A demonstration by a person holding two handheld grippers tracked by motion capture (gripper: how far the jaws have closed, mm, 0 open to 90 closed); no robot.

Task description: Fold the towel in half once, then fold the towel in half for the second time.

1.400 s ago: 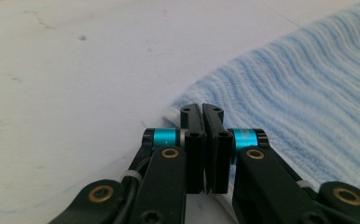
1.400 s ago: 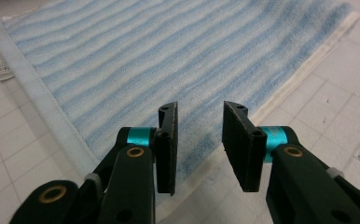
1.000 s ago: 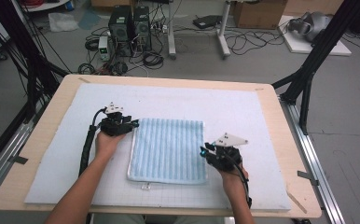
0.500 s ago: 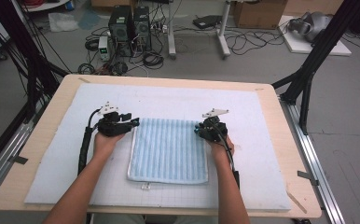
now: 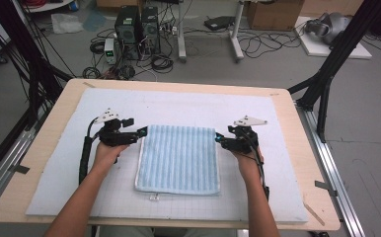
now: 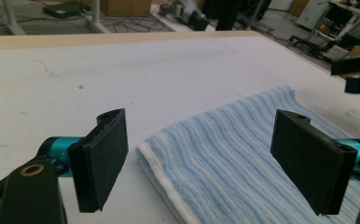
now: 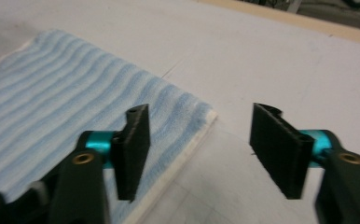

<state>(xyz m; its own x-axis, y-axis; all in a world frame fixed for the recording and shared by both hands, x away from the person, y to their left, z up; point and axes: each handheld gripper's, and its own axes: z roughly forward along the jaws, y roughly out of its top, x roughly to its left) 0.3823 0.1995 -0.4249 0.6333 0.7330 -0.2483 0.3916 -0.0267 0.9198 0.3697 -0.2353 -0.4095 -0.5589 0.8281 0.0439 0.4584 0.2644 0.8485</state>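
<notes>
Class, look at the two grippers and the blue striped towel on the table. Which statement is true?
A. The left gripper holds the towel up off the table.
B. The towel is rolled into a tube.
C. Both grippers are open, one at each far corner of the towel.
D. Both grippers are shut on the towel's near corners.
C: the left gripper and right gripper both have jaws spread apart at the far corners of the towel, which lies flat.

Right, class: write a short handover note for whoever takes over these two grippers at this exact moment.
Left gripper: open, at the far left corner of the blue striped towel, gripping nothing.
Right gripper: open, at the towel's far right corner, gripping nothing.
The towel lies flat on the white mat, already folded at least once, judging by its layered edge.
Done: both grippers lined up on the far corners.
Left: probably close on both corners and fold again.
</notes>
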